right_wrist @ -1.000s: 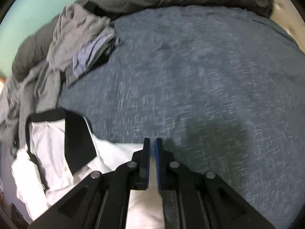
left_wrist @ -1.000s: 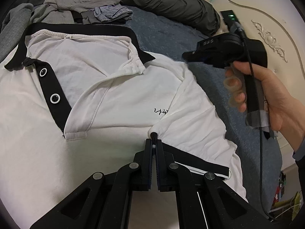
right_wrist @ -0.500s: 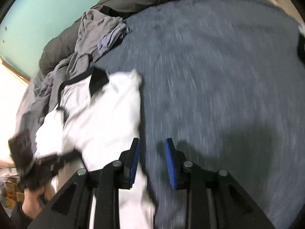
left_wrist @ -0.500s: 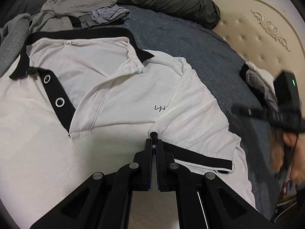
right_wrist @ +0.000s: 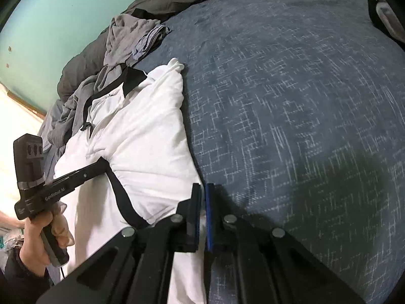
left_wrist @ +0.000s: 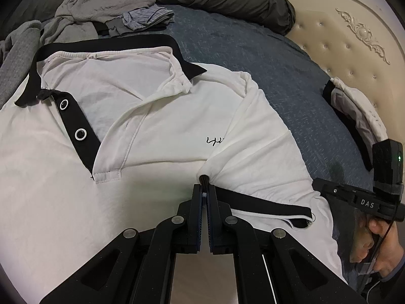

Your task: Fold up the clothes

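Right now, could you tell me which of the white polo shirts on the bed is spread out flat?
The white polo shirt clamped by the left tongs; the other white shirt lies bunched beside the headboard.

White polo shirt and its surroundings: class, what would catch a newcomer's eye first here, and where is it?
The white polo shirt with black collar lies spread across the blue bedspread. The left gripper pinches it at the armpit, beside the black-edged sleeve. A heap of grey clothes sits beyond the collar.

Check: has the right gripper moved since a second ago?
Yes. In the left wrist view the right gripper dropped from beside the collar to the polo shirt's lower right edge.
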A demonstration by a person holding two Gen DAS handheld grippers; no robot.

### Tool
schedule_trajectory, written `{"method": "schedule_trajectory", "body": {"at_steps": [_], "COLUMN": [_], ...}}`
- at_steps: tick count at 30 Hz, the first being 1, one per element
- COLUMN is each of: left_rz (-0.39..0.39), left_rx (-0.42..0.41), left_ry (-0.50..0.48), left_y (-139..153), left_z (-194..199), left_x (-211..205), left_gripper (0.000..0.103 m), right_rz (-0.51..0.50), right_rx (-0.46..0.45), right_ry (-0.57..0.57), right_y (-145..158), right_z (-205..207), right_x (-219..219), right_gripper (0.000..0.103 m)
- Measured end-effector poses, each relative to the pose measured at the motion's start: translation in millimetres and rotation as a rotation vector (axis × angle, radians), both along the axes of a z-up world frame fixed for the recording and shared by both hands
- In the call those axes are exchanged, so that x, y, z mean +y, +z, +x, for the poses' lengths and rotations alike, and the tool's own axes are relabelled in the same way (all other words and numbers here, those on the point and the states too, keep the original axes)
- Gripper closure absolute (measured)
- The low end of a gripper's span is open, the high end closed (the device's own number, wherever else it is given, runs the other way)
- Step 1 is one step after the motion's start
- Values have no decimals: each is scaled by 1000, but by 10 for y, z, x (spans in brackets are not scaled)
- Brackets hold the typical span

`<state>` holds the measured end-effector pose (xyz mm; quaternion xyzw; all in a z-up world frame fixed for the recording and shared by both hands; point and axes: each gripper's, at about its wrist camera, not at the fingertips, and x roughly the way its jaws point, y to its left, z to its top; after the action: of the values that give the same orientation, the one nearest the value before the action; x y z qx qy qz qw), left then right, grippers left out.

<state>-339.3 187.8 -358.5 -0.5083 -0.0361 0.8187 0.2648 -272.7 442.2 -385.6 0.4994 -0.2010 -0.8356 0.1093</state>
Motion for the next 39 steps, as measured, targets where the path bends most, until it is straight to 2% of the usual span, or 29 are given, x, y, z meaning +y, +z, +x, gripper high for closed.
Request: {"method": "schedule_trajectory", "body": {"at_steps": [7,12,16,22,26,30,35,39], "left_rz": [19,48,51,45,48,53,55,47], "left_rx": [-10,-6,23,54,67,67,67,80], "left_ry": [3,12,16,24,49,100,164,207], "left_y": [-46,3,132,319,412,444,483,526], "left_z": [-37,-5,104,376,561,713,850,931], "left_x": [4,-52,-135,-389,-661,-1012,-1448,-1766], "left_gripper": [98,72,64,61,60,59,59,58], "right_rz": [-8,-29,-50,-21,4,24,-41,-45], "right_rx": [23,73,145,142,40,-21,36,122], "right_ry": [-4,-70,-78,42,71,69,5,-9], "right_y": [-17,100,342,408,158,-55,48,256], "right_z": [108,114,175,268,311,446,606,663], "right_x": [59,161,117,-355,-598,-693,-600,-602], "right_gripper": [100,99,98,98,98,98,98,98]}}
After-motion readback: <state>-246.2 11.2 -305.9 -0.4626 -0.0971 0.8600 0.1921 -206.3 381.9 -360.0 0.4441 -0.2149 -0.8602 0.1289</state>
